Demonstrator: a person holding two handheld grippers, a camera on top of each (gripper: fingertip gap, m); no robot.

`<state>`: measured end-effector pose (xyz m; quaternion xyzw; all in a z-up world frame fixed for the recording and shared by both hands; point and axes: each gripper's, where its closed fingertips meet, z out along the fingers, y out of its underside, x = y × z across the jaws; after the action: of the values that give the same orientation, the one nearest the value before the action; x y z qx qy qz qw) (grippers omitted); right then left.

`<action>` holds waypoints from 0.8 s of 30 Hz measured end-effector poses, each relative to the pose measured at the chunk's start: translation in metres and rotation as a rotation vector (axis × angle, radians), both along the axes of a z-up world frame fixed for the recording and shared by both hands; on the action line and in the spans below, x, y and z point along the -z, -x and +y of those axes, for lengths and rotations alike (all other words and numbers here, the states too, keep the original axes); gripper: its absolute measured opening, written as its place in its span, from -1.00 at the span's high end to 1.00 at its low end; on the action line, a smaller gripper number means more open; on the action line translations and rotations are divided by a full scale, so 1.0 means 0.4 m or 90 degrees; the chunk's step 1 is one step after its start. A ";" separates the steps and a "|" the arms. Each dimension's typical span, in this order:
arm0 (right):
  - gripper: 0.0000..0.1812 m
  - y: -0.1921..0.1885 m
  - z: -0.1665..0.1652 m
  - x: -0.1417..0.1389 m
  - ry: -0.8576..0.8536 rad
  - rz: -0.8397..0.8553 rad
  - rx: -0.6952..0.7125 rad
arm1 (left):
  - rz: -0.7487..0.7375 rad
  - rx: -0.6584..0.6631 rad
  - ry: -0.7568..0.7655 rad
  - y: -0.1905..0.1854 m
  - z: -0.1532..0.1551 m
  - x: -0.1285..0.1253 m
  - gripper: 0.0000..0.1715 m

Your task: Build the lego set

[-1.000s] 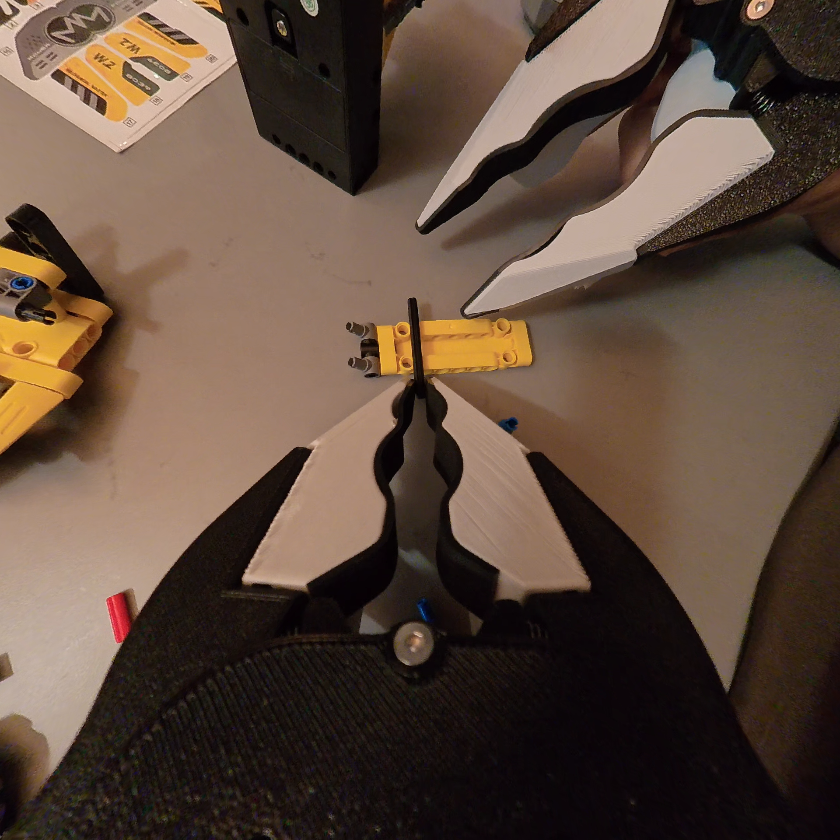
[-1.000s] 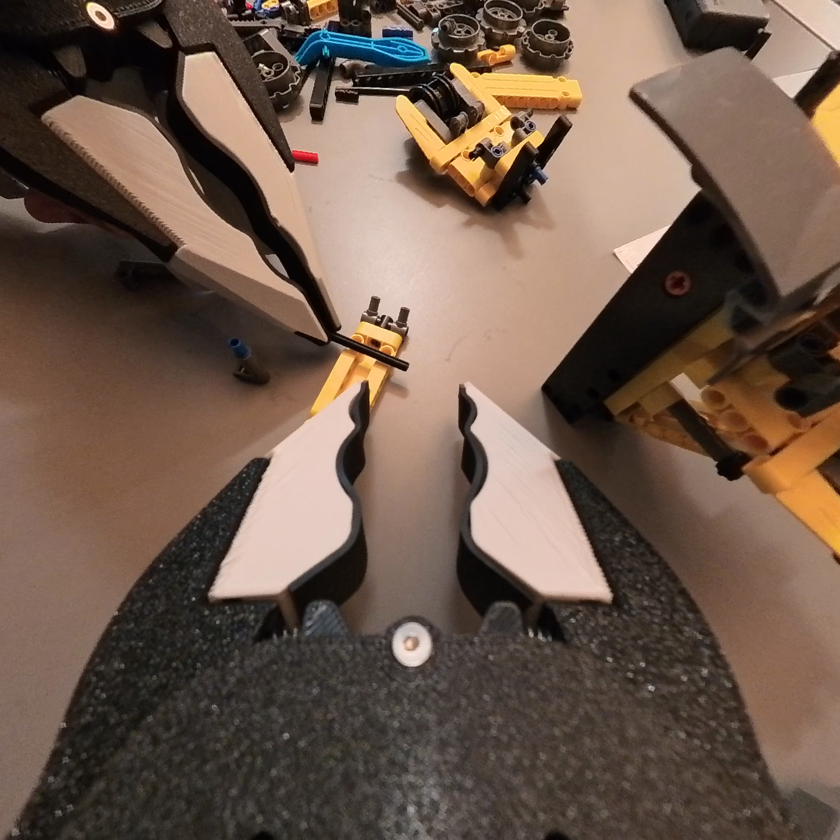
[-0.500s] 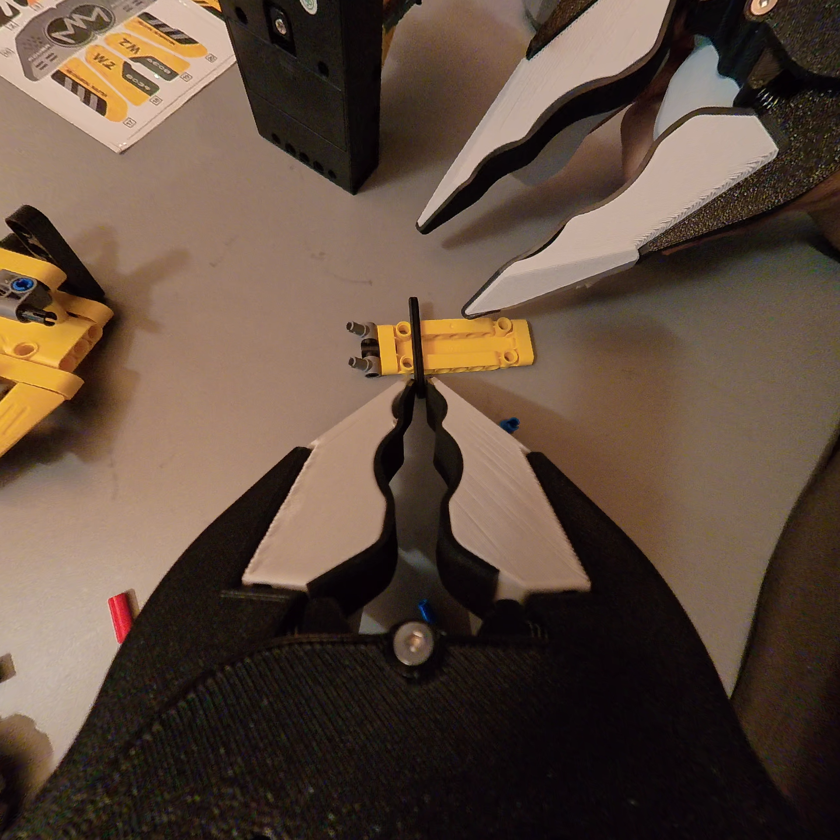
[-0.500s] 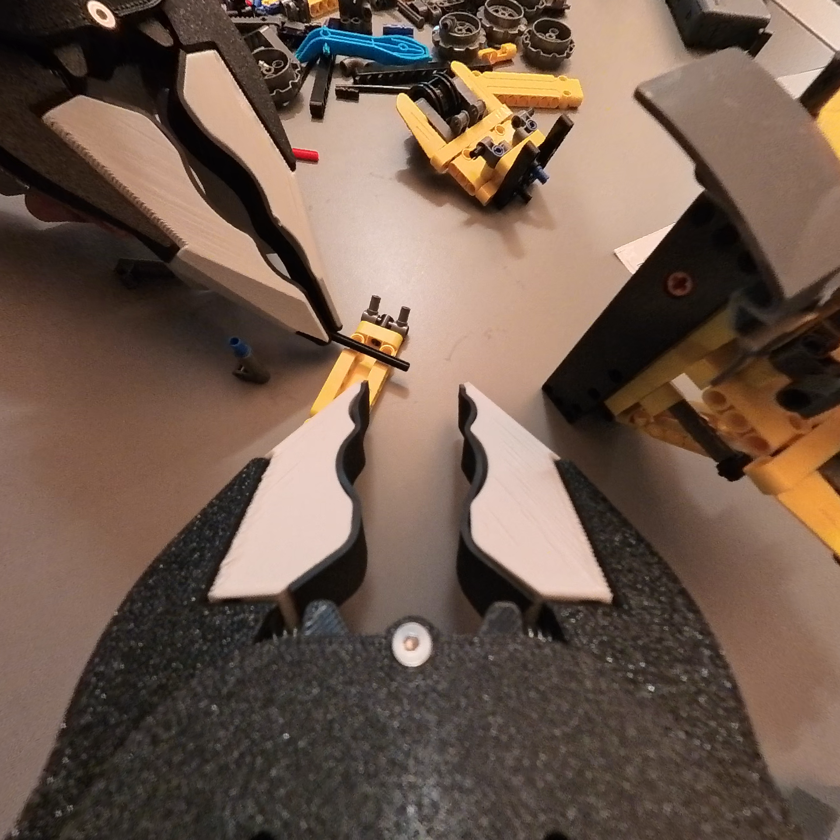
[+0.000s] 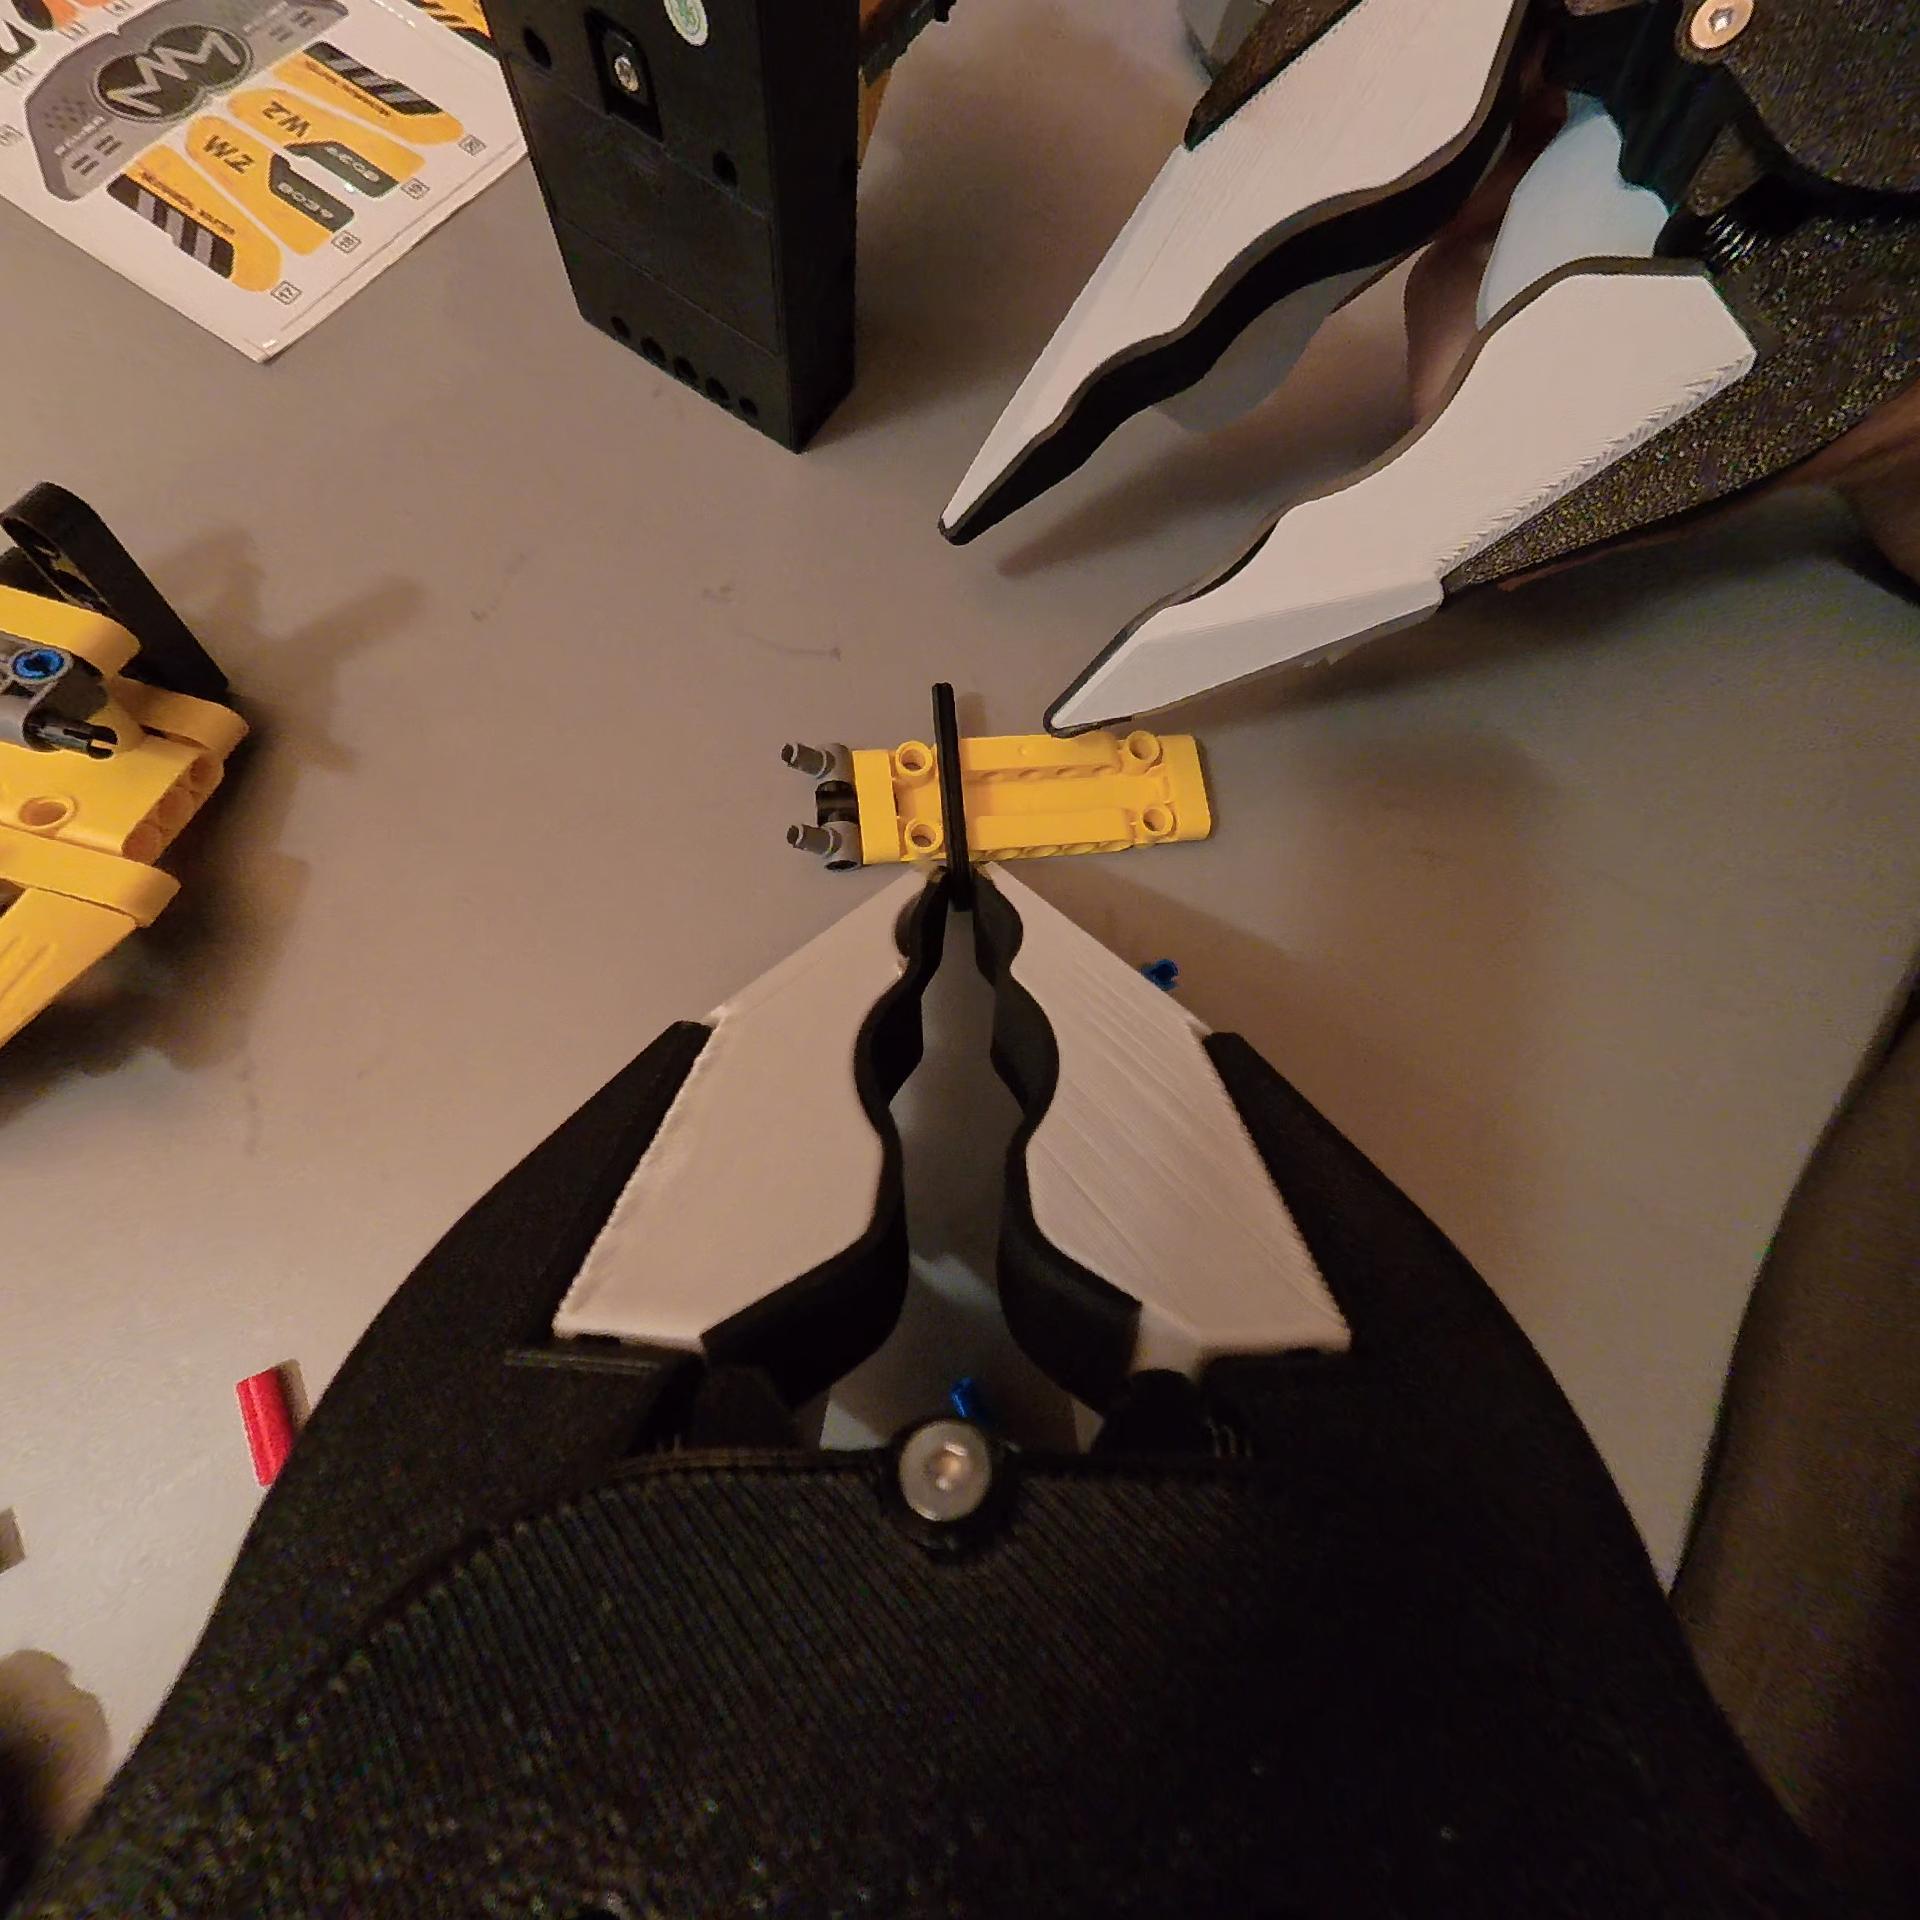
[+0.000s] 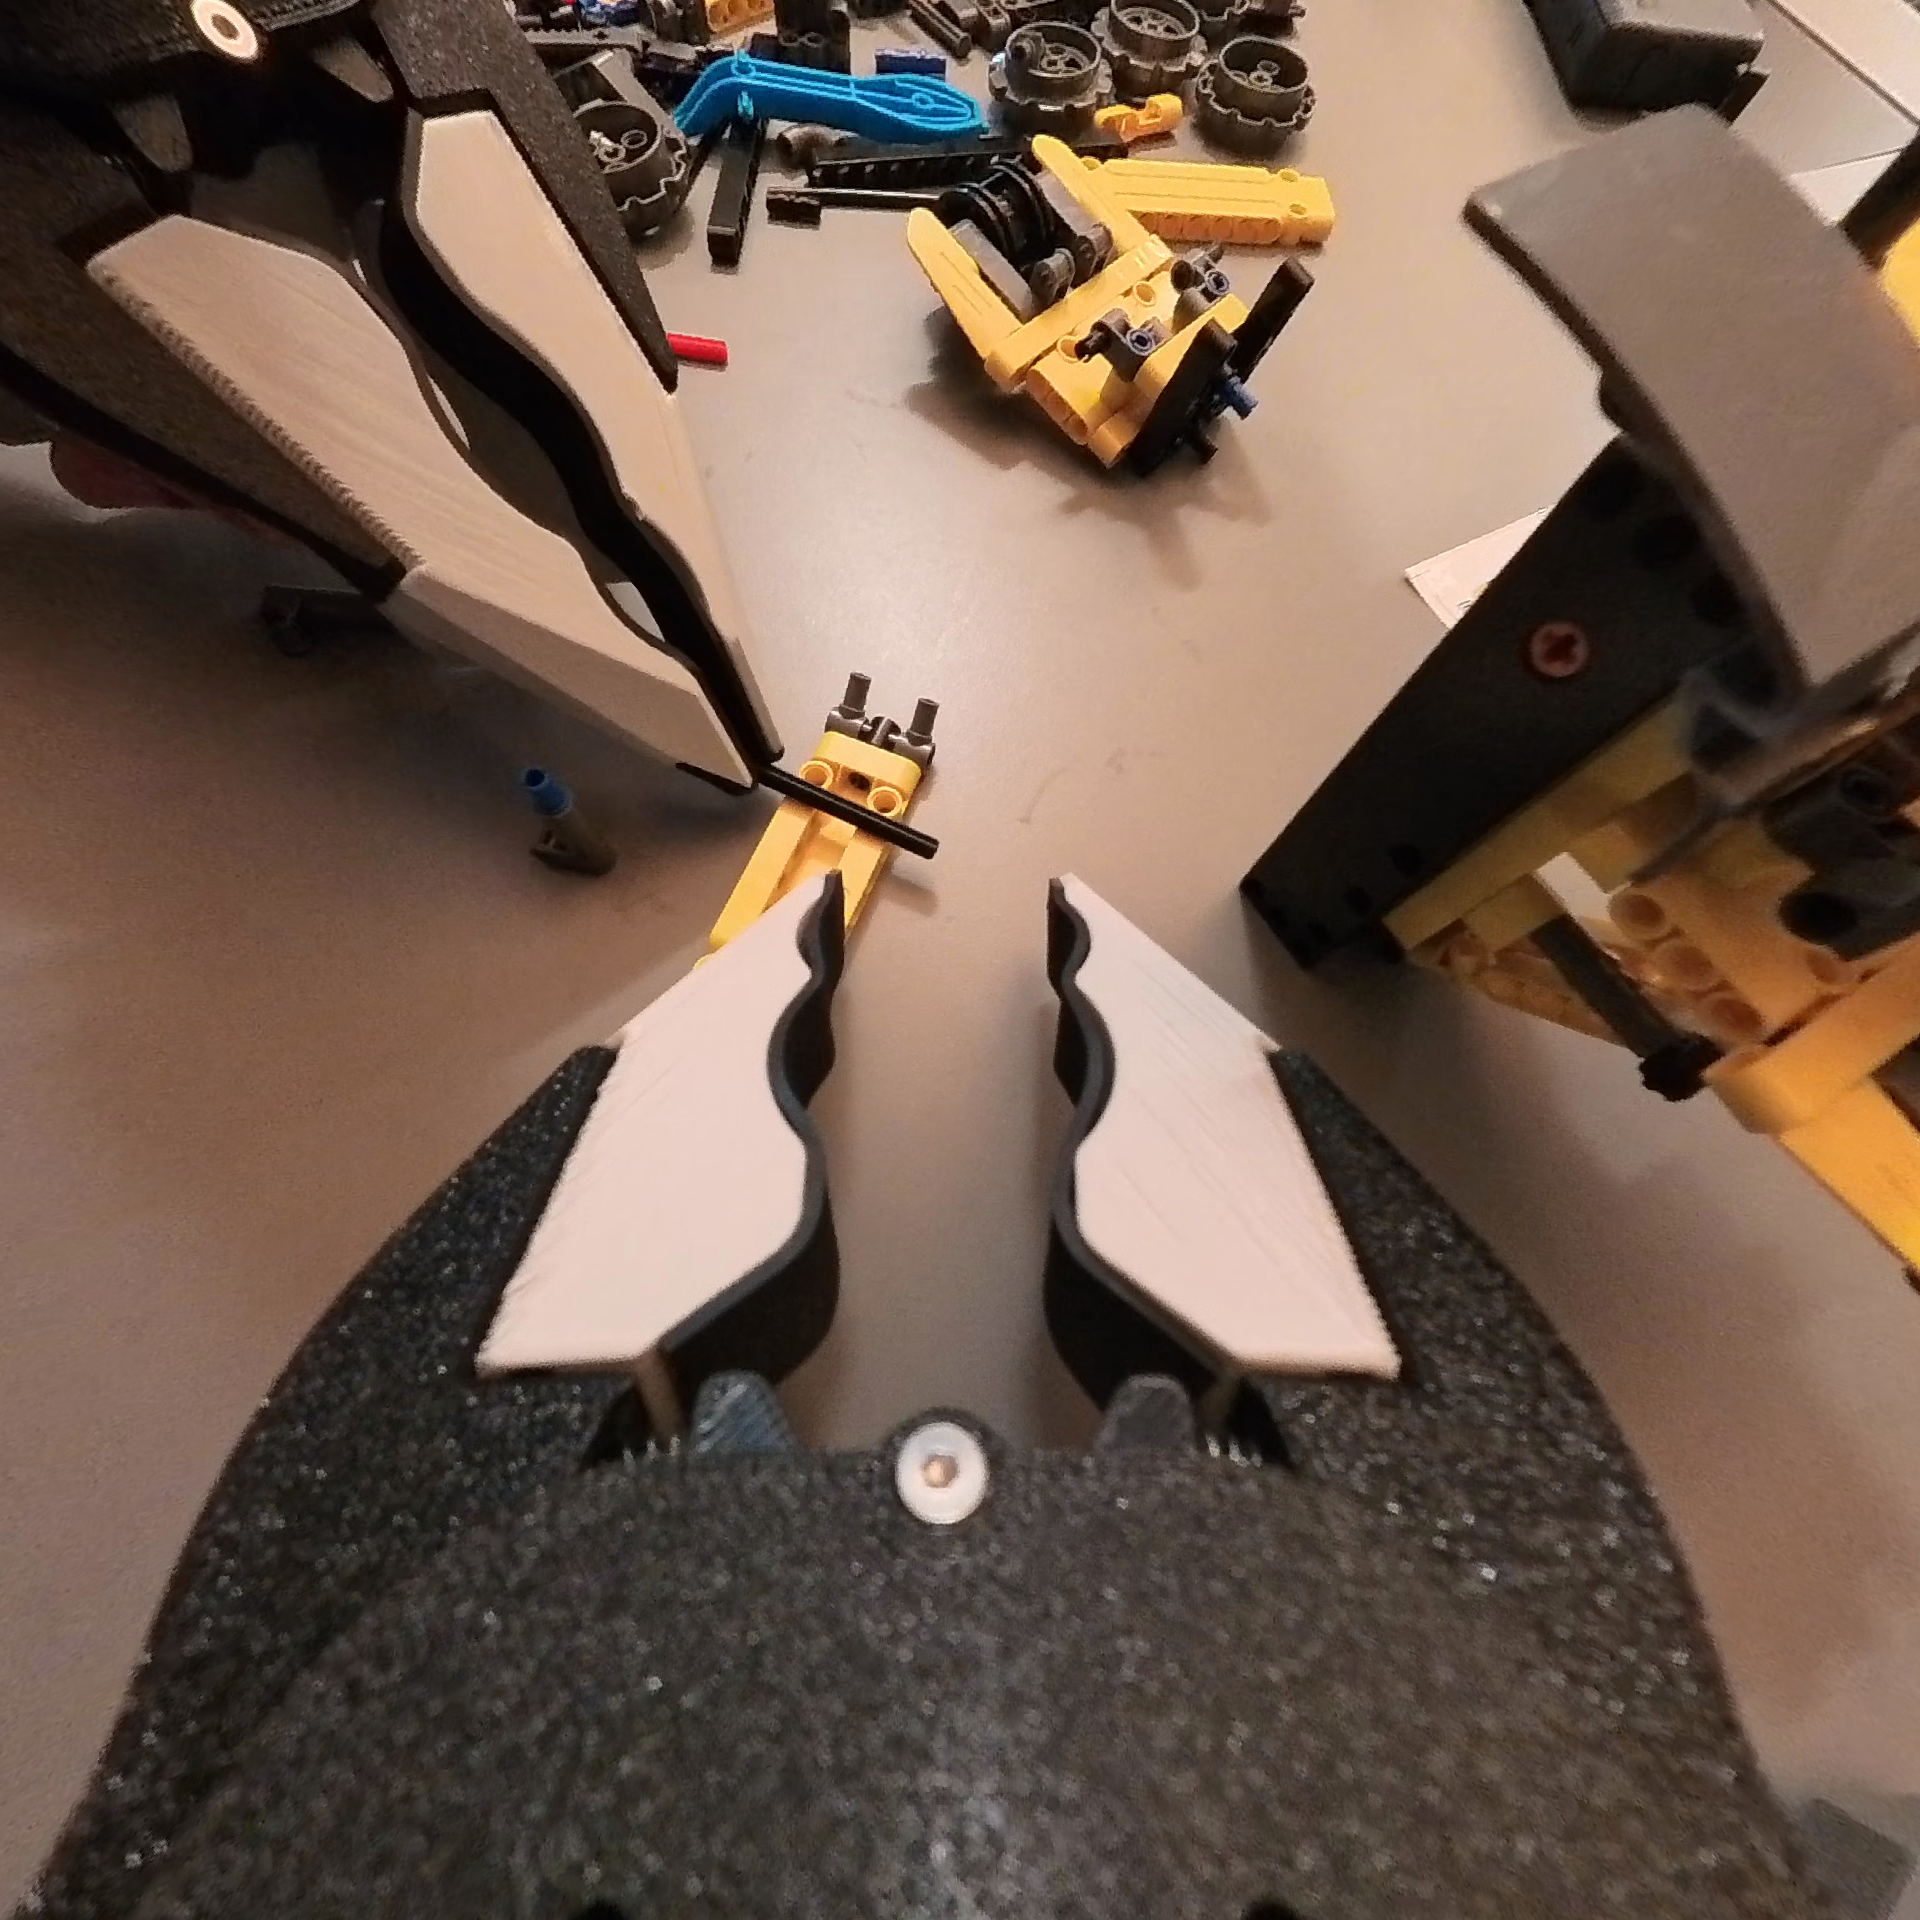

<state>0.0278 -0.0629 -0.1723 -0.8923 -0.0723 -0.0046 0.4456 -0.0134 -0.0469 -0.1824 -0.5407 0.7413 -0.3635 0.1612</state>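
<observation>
left wrist view: left gripper (image 5: 951,902) clamped on a thin black axle (image 5: 945,774), tips pinching its near end; the axle lies across the yellow beam assembly (image 5: 1023,800) flat on the grey table (image 5: 520,582)
same view, around: right gripper (image 5: 1003,623) with jaws apart, lower fingertip on or just above the beam's far edge; black block (image 5: 686,208) and sticker sheet (image 5: 239,156) behind, red pin (image 5: 265,1423) near left
right wrist view: right gripper (image 6: 940,894) spread wide, holding nothing; left finger overlaps the beam assembly (image 6: 831,831)
same view, axle: axle (image 6: 847,812) crosses the beam near its grey pins, seated or not – cannot tell
background: loose parts pile (image 6: 935,94), yellow sub-build (image 6: 1091,312)
</observation>
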 end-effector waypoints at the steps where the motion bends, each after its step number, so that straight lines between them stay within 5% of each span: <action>1: 0.57 0.000 0.000 0.000 0.000 0.000 0.000 | -0.001 0.002 0.001 0.001 -0.001 -0.001 1.00; 14: 0.57 0.000 -0.002 0.001 0.001 0.000 0.000 | -0.018 0.001 0.020 0.012 0.016 -0.029 0.86; 24: 0.57 -0.003 -0.001 0.004 0.007 0.002 0.003 | -0.105 -0.135 0.093 0.009 0.194 -0.083 0.79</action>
<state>0.0288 -0.0634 -0.1740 -0.8949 -0.0695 -0.0036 0.4408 -0.0169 0.0306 -0.1493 -0.5948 0.6359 -0.4403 0.2192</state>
